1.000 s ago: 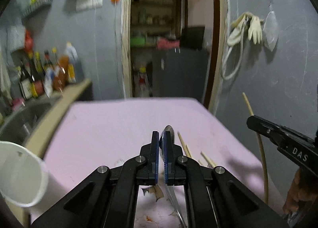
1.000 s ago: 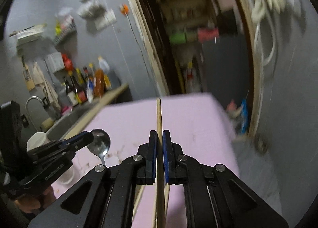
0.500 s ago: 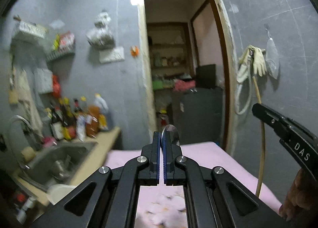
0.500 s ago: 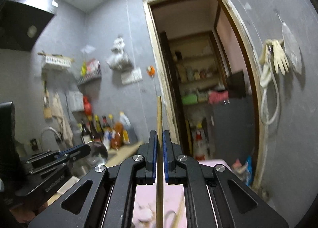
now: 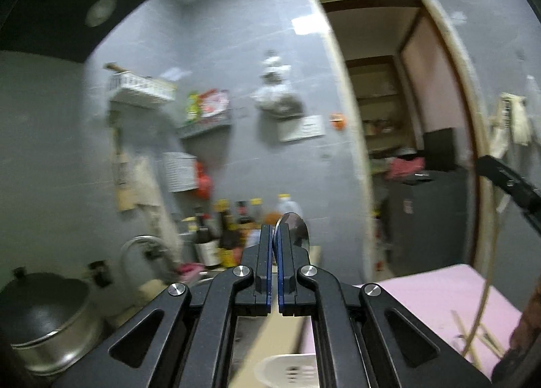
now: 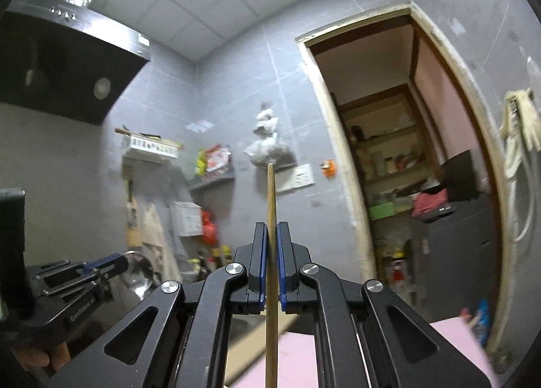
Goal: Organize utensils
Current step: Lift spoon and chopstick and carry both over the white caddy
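**Handles, shelves and table edges out of sight**

The spoon [image 5: 293, 228] shows only its bowl above the left gripper [image 5: 273, 239]; the handle is hidden between the pressed-together fingers. The chopstick [image 6: 271, 252] runs off the bottom edge of the right wrist view, so its lower end is unseen. The bottles [image 5: 233, 229] by the sink are blurred, labels unreadable. The pot [image 5: 44, 317] is cut by the lower left corner. The pink table [image 5: 439, 296] is cropped at the right edge, with loose chopsticks [image 5: 473, 334] there smeared and uncountable.
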